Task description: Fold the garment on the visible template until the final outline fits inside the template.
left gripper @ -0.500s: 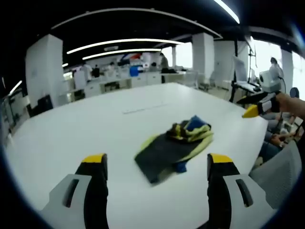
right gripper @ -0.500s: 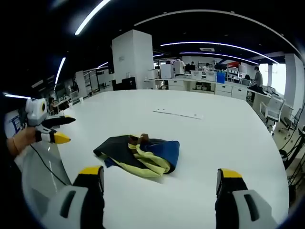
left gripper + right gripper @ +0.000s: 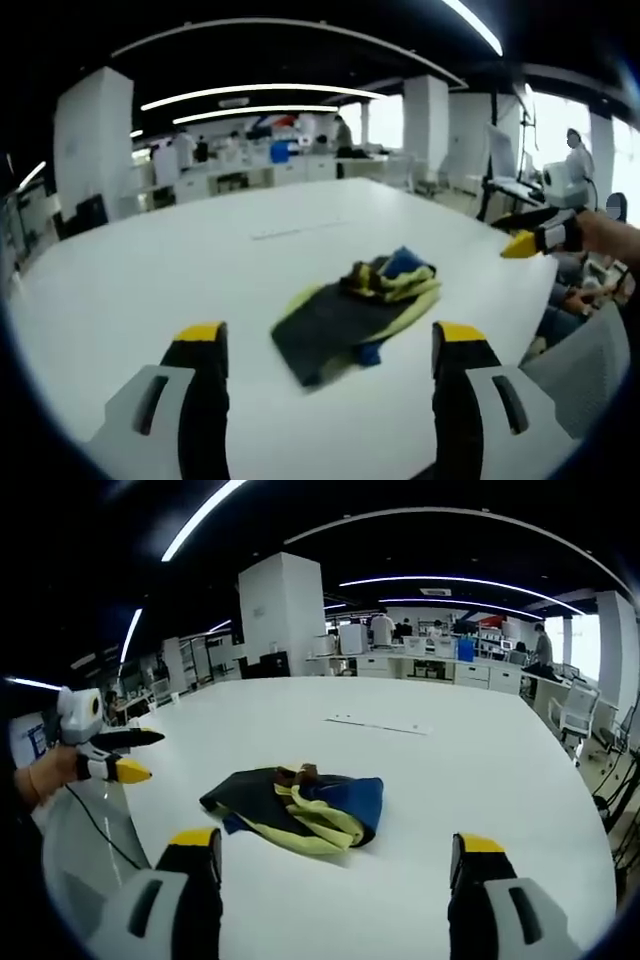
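Observation:
A crumpled garment (image 3: 355, 310) in dark grey, yellow-green and blue lies bunched on the white table (image 3: 150, 270). In the right gripper view the same garment (image 3: 295, 808) sits just ahead of my jaws. My left gripper (image 3: 330, 345) is open, held above the near table edge short of the cloth. My right gripper (image 3: 335, 852) is open too, with nothing between its jaws. The right gripper (image 3: 535, 238) appears at the right of the left gripper view, and the left gripper (image 3: 110, 755) at the left of the right gripper view, held by a hand.
A faint rectangular strip (image 3: 378, 723) is marked on the table beyond the garment. Office desks, white pillars (image 3: 283, 610) and people stand in the background. A grey chair back (image 3: 590, 370) is at the table's right edge.
Both views have shifted slightly with my hands. The garment lies as before and both grippers stay open.

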